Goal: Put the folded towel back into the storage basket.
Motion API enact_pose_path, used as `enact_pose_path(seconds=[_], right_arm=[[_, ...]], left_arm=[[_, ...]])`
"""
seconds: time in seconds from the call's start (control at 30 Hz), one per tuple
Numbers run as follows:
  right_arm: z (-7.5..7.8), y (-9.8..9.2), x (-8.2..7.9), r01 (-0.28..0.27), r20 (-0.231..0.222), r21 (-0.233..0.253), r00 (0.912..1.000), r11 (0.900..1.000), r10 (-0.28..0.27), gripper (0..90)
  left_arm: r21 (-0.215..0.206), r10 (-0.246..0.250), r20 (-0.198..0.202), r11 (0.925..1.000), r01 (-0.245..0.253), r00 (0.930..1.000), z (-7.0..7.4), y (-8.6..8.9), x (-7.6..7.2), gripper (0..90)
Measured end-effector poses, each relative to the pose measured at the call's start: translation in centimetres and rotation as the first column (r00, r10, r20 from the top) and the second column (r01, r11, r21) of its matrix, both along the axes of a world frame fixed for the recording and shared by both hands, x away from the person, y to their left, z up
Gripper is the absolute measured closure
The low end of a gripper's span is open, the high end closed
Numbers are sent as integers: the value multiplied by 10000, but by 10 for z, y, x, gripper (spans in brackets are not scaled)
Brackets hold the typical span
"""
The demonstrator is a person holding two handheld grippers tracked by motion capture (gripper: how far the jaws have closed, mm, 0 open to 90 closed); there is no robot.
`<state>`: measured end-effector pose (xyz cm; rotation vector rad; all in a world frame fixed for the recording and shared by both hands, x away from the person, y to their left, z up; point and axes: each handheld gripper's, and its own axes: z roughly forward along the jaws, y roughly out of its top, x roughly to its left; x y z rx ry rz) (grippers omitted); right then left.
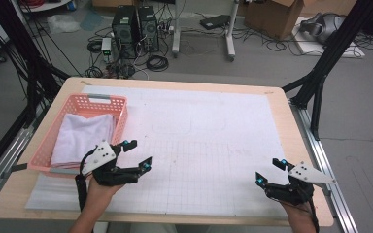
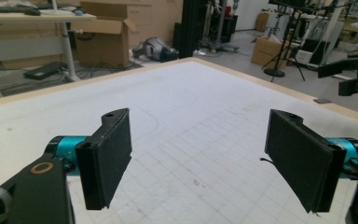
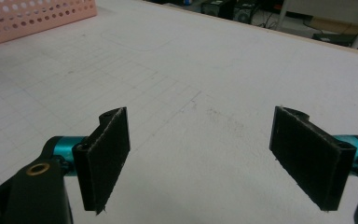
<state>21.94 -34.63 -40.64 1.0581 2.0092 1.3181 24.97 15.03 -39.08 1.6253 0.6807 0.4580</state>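
Pink basket (image 1: 120, 110) holding folded white cloth (image 1: 84, 137) (no legible writing), left hand-held gripper (image 1: 137, 154) beside it, right hand-held gripper (image 1: 270, 172), both spread apart, empty

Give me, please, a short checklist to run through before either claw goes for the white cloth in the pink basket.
1. Left claw open and holding nothing: ok, jaws stand wide apart.
2. Right claw open and holding nothing: ok.
3. White cloth lies inside the pink basket: ok, folded flat.
4. Left claw close to the basket: ok, just beside its near right corner.
5. White gridded mat bare between the claws: ok.
6. How many layers the cloth has: cannot tell.
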Motion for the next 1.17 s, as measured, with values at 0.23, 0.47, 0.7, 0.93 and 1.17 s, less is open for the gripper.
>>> enact_pose_path(seconds=[0.23, 0.47, 0.7, 0.93, 1.17], right_arm=[[2, -2, -3, 103, 30, 81, 9999, 9999, -103, 189], [2, -2, -4, 110, 81, 57, 9999, 9999, -110, 189], [2, -1, -4, 85, 20, 37, 10000, 10000, -85, 189], [1, -1, -3, 63, 31, 66, 10000, 10000, -64, 189], [1, -1, -3, 82, -43, 115, 10000, 9999, -82, 189]], left_arm=[[171, -318, -53, 9993, 318, 9995, -7, -13, -2, 232], [197, -287, -103, 9994, 289, 9995, -9, -12, -2, 232], [203, -359, -221, 9991, 363, 9991, -11, -12, -1, 233], [106, -313, -293, 9994, 316, 9991, -11, -12, -1, 233], [181, -371, -344, 9991, 377, 9987, -13, -13, 0, 233]])
